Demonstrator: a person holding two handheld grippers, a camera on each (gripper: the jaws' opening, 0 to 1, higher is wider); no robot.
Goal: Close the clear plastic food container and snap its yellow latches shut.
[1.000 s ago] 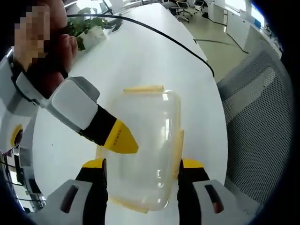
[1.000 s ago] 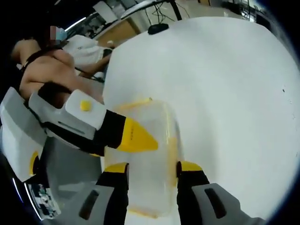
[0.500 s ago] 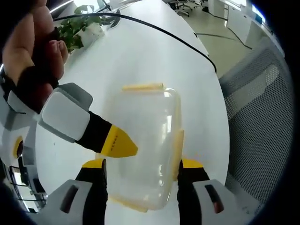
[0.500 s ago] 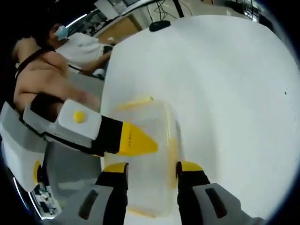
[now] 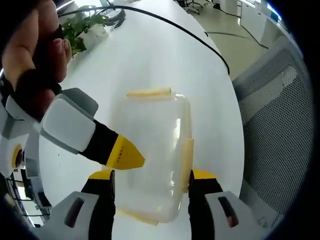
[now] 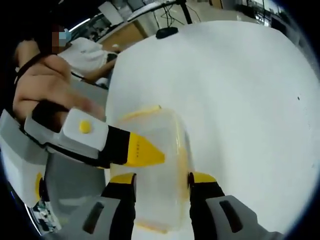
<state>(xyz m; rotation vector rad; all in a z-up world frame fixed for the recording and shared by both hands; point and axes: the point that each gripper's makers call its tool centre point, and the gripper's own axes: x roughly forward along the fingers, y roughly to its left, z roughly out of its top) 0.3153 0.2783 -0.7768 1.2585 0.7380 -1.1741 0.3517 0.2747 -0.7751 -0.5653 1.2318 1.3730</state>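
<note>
1. The white table (image 5: pixel 150 55) spreads across both views, and the clear plastic food container (image 5: pixel 150 155) sits on it at lower centre of each, lid on. I can make out nothing inside it.
2. In the left gripper view my left gripper (image 5: pixel 150 182) has its jaws spread wide at the bottom of the frame, one on either side of the container's near end; whether they touch its sides I cannot tell.
3. In the right gripper view my right gripper (image 6: pixel 160 185) stands the same way, jaws apart and straddling the container, gripping nothing that I can see.
4. Each view catches the other gripper coming in from the left, its yellow tip resting on or just over the container's left edge.
5. The left gripper view shows a grey mesh chair (image 5: pixel 275 130) at the right, a black cable (image 5: pixel 190 32) and a plant (image 5: pixel 82 27) at the top.
6. Yellow latches (image 5: pixel 148 93) line the container's far edge and right side.
</note>
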